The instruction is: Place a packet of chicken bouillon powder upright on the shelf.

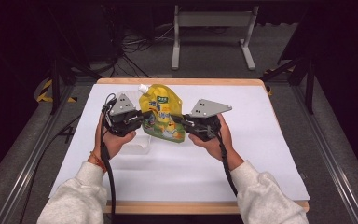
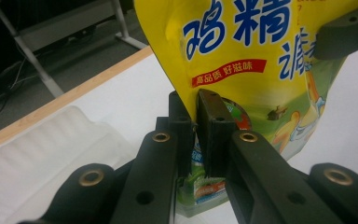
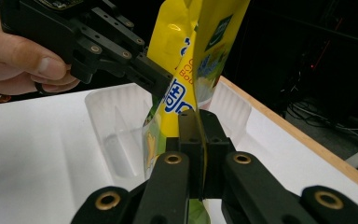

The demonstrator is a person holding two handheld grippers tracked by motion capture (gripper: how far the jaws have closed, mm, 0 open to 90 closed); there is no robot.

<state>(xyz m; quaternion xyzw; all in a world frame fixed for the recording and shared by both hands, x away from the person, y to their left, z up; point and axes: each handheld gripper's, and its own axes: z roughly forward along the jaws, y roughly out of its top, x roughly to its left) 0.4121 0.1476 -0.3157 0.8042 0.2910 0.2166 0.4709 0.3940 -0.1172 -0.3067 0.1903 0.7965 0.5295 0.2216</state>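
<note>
A yellow spout pouch point(image 1: 161, 114) with blue lettering and a white cap hangs upright above the table, held from both sides. My left gripper point(image 1: 143, 119) is shut on the pouch's left edge, and in the left gripper view the jaws point(image 2: 195, 101) pinch the pouch point(image 2: 242, 56) tightly. On the other side, my right gripper point(image 1: 179, 120) is shut on the right edge. The right gripper view has its jaws point(image 3: 199, 120) closed on the pouch's thin seam point(image 3: 191, 42), with the left gripper point(image 3: 154, 78) clamped on the far edge.
A clear plastic tray point(image 1: 135, 147) lies on the white table cover point(image 1: 261, 154) just under the pouch, also seen as the tray point(image 3: 116, 135) and the tray point(image 2: 51, 149). A wooden table edge point(image 1: 182, 81) runs along the back; a metal frame stands on the floor beyond.
</note>
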